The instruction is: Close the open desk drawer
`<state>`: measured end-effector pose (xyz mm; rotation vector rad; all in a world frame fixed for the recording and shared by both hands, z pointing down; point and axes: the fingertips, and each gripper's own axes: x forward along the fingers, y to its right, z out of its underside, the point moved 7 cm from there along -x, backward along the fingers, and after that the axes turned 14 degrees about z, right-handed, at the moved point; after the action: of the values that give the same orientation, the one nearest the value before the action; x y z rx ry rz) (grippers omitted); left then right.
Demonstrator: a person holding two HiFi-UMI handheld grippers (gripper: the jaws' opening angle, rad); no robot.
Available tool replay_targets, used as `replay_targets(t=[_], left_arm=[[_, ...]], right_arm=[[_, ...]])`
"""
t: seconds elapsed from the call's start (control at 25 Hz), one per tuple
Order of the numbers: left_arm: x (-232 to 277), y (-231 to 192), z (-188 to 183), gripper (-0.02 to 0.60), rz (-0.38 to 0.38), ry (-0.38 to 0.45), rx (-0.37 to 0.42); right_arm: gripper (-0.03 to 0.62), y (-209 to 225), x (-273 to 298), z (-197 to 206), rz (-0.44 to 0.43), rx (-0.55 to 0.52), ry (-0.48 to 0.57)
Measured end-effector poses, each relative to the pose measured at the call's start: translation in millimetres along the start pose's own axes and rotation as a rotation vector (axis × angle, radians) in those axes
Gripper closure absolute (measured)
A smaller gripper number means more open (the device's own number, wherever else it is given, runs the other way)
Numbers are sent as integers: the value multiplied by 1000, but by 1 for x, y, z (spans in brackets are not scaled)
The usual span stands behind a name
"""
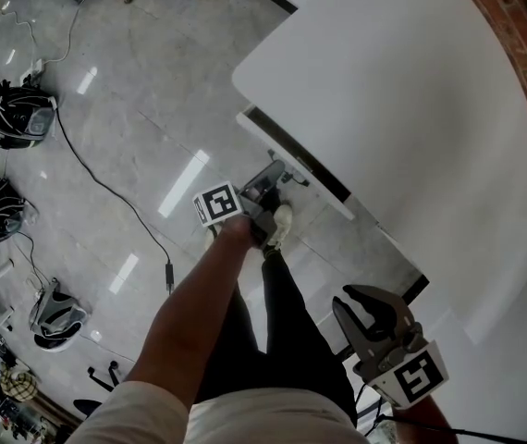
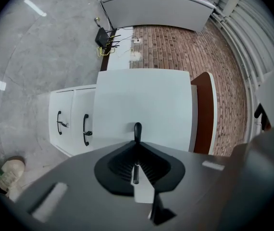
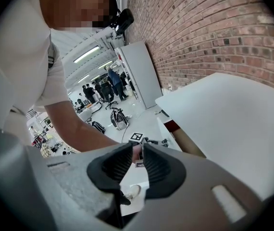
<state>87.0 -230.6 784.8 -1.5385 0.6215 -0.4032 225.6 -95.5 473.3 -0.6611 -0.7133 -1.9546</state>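
Facing drawer handles point(image 2: 85, 129), left gripper point(image 2: 137, 133) fingers closed, right gripper point(image 3: 138, 150) fingers narrowly parted

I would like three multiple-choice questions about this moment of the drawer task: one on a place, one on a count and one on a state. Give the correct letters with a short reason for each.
1. Where is the left gripper?
A. on top of the white desk
B. at the drawer front, below the desk's edge
C. lying on the floor

2. In the left gripper view, how many other handles show to the left of the held one?
A. none
B. two
C. four

3. What is between the jaws of the right gripper?
A. a cable
B. a shoe
C. nothing

Answers:
1 B: its jaws are shut on the black handle of that front.
2 B: one and a second, both on white fronts.
3 C: the jaws stand slightly apart, and only the room behind shows through the gap.
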Motion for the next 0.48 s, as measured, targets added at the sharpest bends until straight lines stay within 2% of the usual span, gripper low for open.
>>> replay_targets(t=[0.2, 0.48], left_arm=[[39, -12, -2, 561, -8, -16, 19], [74, -17, -5, 561, 35, -18, 20]], right_arm=[[530, 30, 2, 2, 1, 9, -10], [530, 46, 1, 5, 16, 24, -20]])
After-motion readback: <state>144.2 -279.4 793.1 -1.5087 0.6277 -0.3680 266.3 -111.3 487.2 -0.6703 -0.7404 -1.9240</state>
